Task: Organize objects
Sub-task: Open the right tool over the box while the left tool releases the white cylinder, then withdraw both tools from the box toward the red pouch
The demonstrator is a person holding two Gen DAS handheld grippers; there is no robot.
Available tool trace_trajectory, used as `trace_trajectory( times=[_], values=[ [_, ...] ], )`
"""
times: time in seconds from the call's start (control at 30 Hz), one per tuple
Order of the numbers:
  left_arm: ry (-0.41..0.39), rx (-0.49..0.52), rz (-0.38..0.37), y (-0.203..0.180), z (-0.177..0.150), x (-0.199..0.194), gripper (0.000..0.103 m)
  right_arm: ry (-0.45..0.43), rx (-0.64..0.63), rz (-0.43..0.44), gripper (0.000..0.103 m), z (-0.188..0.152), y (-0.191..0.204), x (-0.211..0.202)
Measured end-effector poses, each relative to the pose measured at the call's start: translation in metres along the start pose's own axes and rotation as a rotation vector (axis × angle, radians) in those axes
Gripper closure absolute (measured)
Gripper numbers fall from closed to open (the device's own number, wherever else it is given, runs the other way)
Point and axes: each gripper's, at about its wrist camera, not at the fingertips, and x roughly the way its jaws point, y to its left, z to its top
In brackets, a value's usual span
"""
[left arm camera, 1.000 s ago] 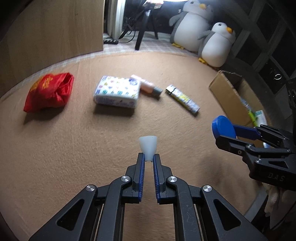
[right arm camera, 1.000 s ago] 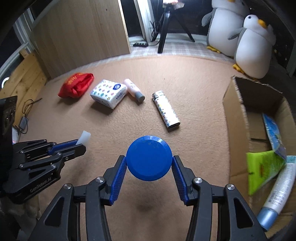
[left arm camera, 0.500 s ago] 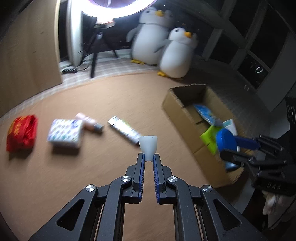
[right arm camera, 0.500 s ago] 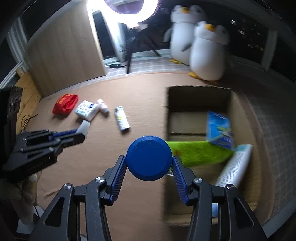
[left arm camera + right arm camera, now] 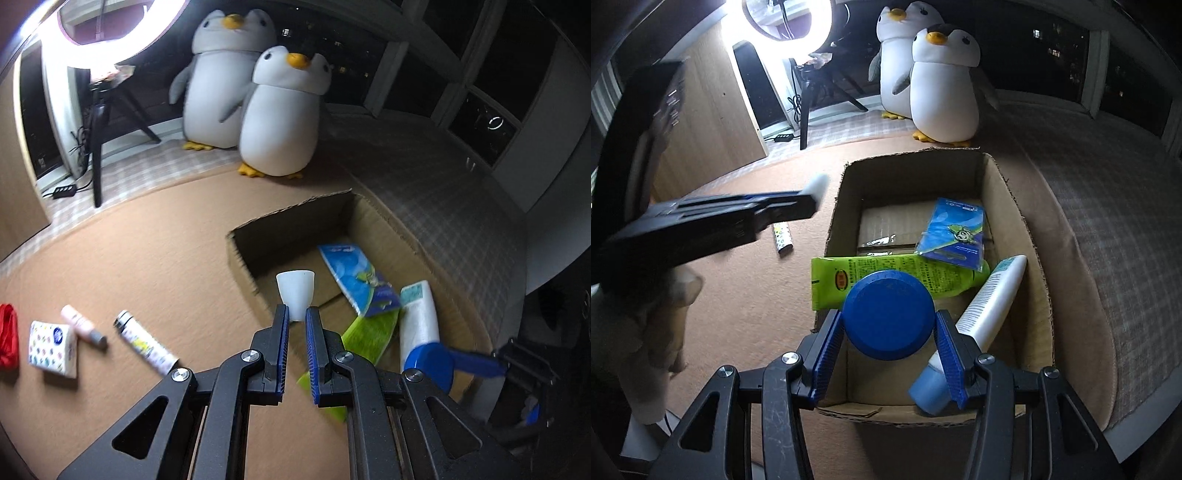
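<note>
My left gripper [image 5: 296,316] is shut on a small white cone-shaped cap [image 5: 295,291], held above the near-left corner of an open cardboard box [image 5: 295,218]. My right gripper [image 5: 888,325] is shut on a round blue lid [image 5: 888,314], hovering over the box's [image 5: 1008,192] near end. In the box lie a green tube [image 5: 905,275], a white tube with a blue cap [image 5: 988,306] and a blue packet [image 5: 955,230]. On the carpet to the left lie a patterned lighter [image 5: 146,341], a pink tube [image 5: 83,325], a tissue pack [image 5: 53,349] and a red bag [image 5: 8,339].
Two plush penguins [image 5: 284,114] stand behind the box. A ring light on a tripod [image 5: 809,70] and a wooden panel [image 5: 713,110] are at the back left. A checked mat [image 5: 1108,192] runs along the right of the tan carpet [image 5: 129,251].
Both grippers have swung right and up from the open carpet to above the cardboard box, each still gripping its item. The loose items now lie far left.
</note>
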Motion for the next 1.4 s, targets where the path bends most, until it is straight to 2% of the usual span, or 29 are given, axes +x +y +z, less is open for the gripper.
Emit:
trace_trajectory(
  times=[0.13,0.17,0.2,0.27,0.3,0.43,0.67,0.9,1.17,1.4],
  values=[
    [-0.001,0.008,0.002,-0.01,0.009,0.011,0.093,0.002,0.002,0.011,0.056,0.001,-0.005,0.003],
    [-0.003,0.014,0.005,-0.012,0.011,0.014,0.089,0.001,0.002,0.014,0.056,0.001,-0.006,0.003],
    [-0.004,0.017,0.004,-0.013,0.012,0.015,0.083,-0.005,0.001,0.015,0.056,0.0,-0.007,0.002],
    [-0.005,0.014,0.013,-0.015,0.014,0.016,0.053,-0.007,-0.002,0.014,0.05,0.001,-0.009,0.001],
    [-0.014,0.011,0.016,-0.013,0.014,0.015,0.051,-0.009,-0.003,0.015,0.045,0.001,-0.009,0.001],
    [-0.021,-0.005,0.023,-0.006,0.012,0.01,0.051,-0.021,-0.004,0.01,0.042,0.002,-0.011,-0.001],
    [-0.018,-0.056,0.027,0.02,0.0,-0.003,0.051,-0.004,0.009,0.022,0.041,-0.001,-0.006,0.004],
    [-0.014,-0.103,0.057,0.06,-0.027,-0.03,0.051,-0.028,0.033,0.06,0.041,-0.003,0.009,0.004],
    [-0.017,-0.192,0.135,0.134,-0.062,-0.068,0.051,-0.037,0.009,0.11,0.041,-0.005,0.048,0.015],
    [-0.036,-0.307,0.226,0.222,-0.084,-0.106,0.051,-0.023,-0.047,0.134,0.041,-0.005,0.099,0.029]
  ],
)
